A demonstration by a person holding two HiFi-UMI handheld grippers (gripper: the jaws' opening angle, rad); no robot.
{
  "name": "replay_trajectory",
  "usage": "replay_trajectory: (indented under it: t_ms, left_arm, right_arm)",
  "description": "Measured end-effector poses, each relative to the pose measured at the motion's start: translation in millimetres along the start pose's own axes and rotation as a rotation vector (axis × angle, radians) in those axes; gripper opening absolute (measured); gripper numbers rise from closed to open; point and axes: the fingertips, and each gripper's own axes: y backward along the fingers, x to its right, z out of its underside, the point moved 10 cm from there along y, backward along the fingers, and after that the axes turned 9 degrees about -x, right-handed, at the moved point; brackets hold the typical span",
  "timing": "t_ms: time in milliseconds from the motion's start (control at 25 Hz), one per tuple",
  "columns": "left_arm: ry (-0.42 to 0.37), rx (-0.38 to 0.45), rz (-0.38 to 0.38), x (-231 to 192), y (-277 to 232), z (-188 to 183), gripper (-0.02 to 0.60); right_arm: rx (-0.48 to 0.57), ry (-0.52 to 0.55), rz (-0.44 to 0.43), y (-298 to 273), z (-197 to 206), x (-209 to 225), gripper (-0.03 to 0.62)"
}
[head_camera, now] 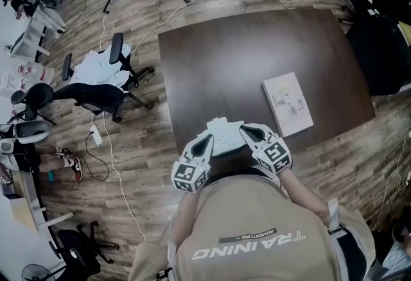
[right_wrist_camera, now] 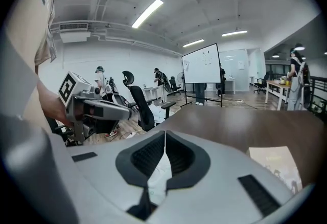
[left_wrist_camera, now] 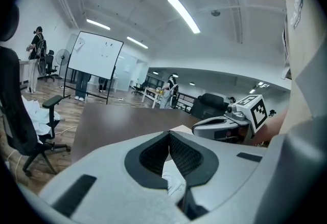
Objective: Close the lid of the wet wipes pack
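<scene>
The person's beige shirt (head_camera: 257, 228) fills the near edge of the head view, and just beyond it the 2 claws rest at the near edge of the dark desk (head_camera: 257, 42). The wet wipes pack (head_camera: 225, 135) lies there between them, with 1 claw tip at each side. The left claw (left_wrist_camera: 169, 136) has its jaws together at the tips, and the white of the pack shows through the gap behind them. The right claw (right_wrist_camera: 164, 136) is closed the same way, over the same white. The lid is too small to tell whether it is up or down. Farther right on the desk lies a pale booklet (head_camera: 287, 104), well apart from the pack. Beyond the desk, on the wood floor, stands a whiteboard (right_wrist_camera: 202, 64).
</scene>
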Motion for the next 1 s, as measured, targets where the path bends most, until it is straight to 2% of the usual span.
replay_trajectory:
  t_ms: [240,360,520,720,1000]
  left_arm:
    - [-0.009,-0.019,0.006,-35,4,7,0.011]
    - [-0.027,-0.041,0.026,-41,2,5,0.011]
    - [0.002,-0.063,0.008,-47,-11,2,0.011]
    - [0.096,-0.105,-0.023,-50,-25,10,0.011]
    - [0.143,-0.174,-0.079,-52,-32,21,0.011]
  right_arm:
    - [-0.029,-0.010,0.035,-29,-10,5,0.017]
    - [-0.040,-0.020,0.019,-44,-16,9,0.017]
    - [-0.098,-0.026,-0.030,-69,-18,25,0.017]
    - [-0.197,-0.054,-0.115,-99,-3,44,0.017]
    - [-0.296,-0.098,-0.231,-128,15,61,0.018]
